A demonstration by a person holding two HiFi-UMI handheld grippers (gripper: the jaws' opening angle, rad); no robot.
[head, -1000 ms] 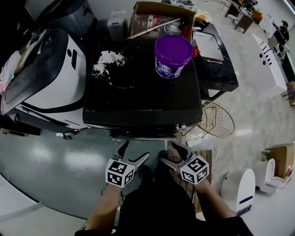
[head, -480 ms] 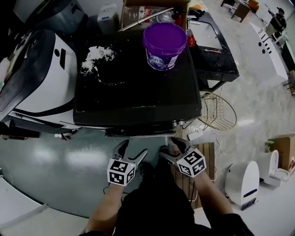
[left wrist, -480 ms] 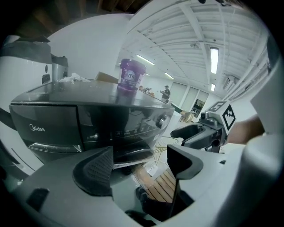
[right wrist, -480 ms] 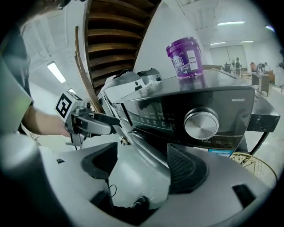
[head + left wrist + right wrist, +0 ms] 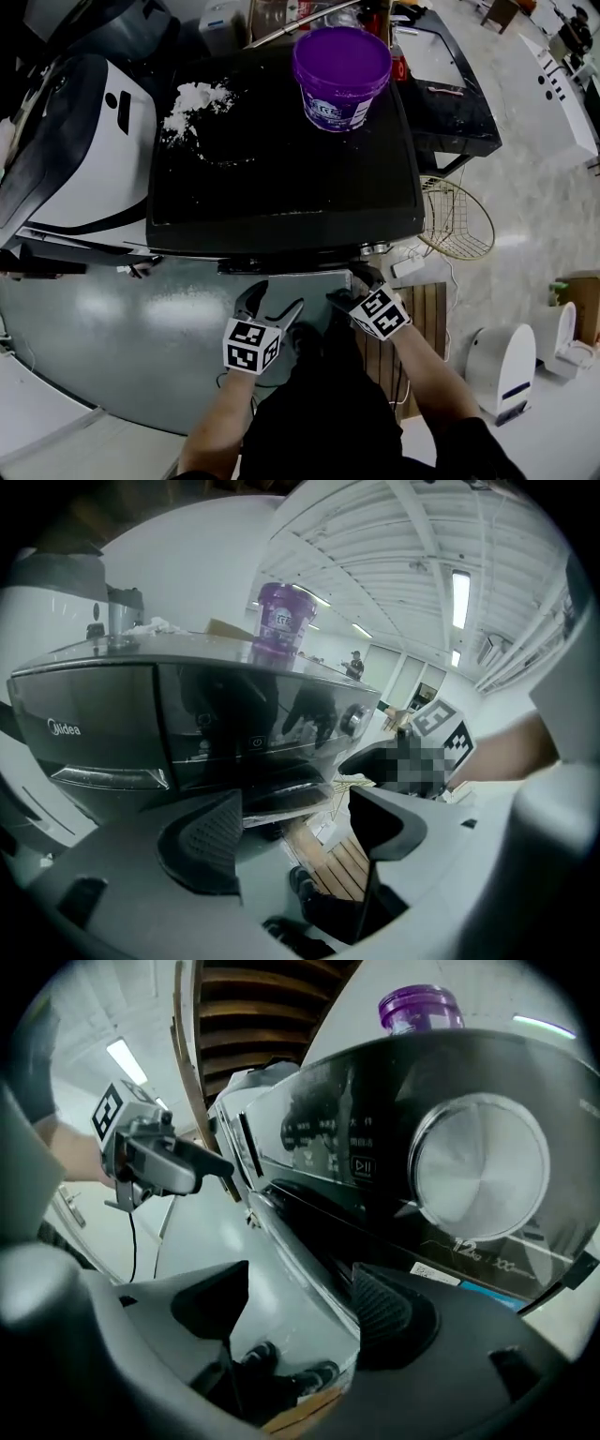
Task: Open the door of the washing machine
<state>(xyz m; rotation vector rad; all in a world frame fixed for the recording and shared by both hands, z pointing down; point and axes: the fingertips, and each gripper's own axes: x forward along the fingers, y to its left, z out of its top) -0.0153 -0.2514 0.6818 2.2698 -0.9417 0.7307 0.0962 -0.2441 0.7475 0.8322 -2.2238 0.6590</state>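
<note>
The black washing machine (image 5: 281,178) fills the middle of the head view, its dark control panel (image 5: 225,724) and silver dial (image 5: 480,1166) facing me. A grey strip of its door (image 5: 309,281) shows under the front edge. My right gripper (image 5: 352,286) is open at that edge; the shiny curved door rim (image 5: 300,1269) runs between its jaws, close to the ribbed right pad (image 5: 389,1312). My left gripper (image 5: 275,302) is open just left of it. Its jaws have just been closing, with nothing between them (image 5: 292,832).
A purple bucket (image 5: 340,75) and spilled white powder (image 5: 192,97) sit on the machine's top. A white appliance (image 5: 84,141) stands at its left. To the right are a wire basket (image 5: 459,225), wooden slats (image 5: 427,319) and a small white unit (image 5: 502,361).
Both grippers have sunk and drawn in under the machine's front edge, the right one more. The grey strip of door has come into view between them. The left jaws look a little narrower.
</note>
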